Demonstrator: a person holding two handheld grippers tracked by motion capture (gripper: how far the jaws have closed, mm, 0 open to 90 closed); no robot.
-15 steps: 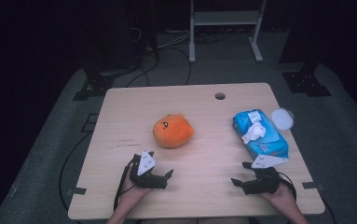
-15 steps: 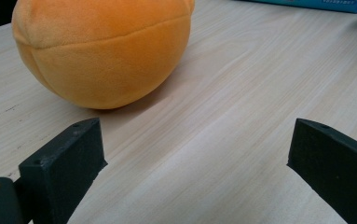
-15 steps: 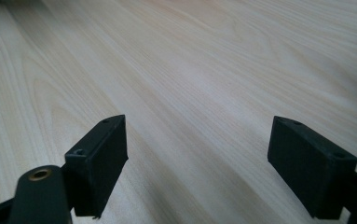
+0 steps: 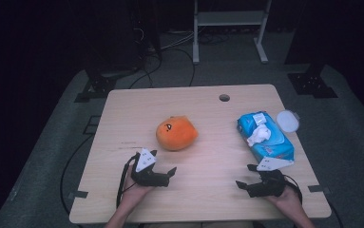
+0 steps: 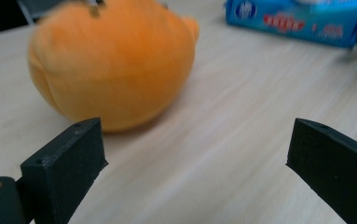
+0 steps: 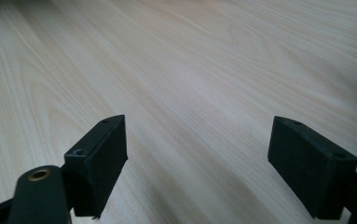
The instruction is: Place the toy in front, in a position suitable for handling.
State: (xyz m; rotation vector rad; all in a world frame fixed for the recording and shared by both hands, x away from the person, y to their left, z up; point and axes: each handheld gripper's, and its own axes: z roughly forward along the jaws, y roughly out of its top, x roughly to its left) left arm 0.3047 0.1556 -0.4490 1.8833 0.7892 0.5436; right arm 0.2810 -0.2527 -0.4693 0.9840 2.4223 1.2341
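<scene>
An orange plush toy (image 4: 176,133) lies near the middle of the wooden table (image 4: 208,161). A blue pack of wipes (image 4: 265,135) with a tissue sticking out lies at the right. My left gripper (image 4: 163,162) rests low on the table just in front of the plush, open and empty. In the left gripper view its jaws (image 5: 195,140) stand wide apart, with the plush (image 5: 115,65) close ahead to the left and the wipes pack (image 5: 302,21) farther off. My right gripper (image 4: 245,175) sits in front of the pack, open over bare wood (image 6: 197,140).
A round white lid (image 4: 288,120) lies at the table's right edge beside the pack. A cable hole (image 4: 224,97) is at the far side. Dark floor, cables and a metal stand (image 4: 229,28) lie beyond the table.
</scene>
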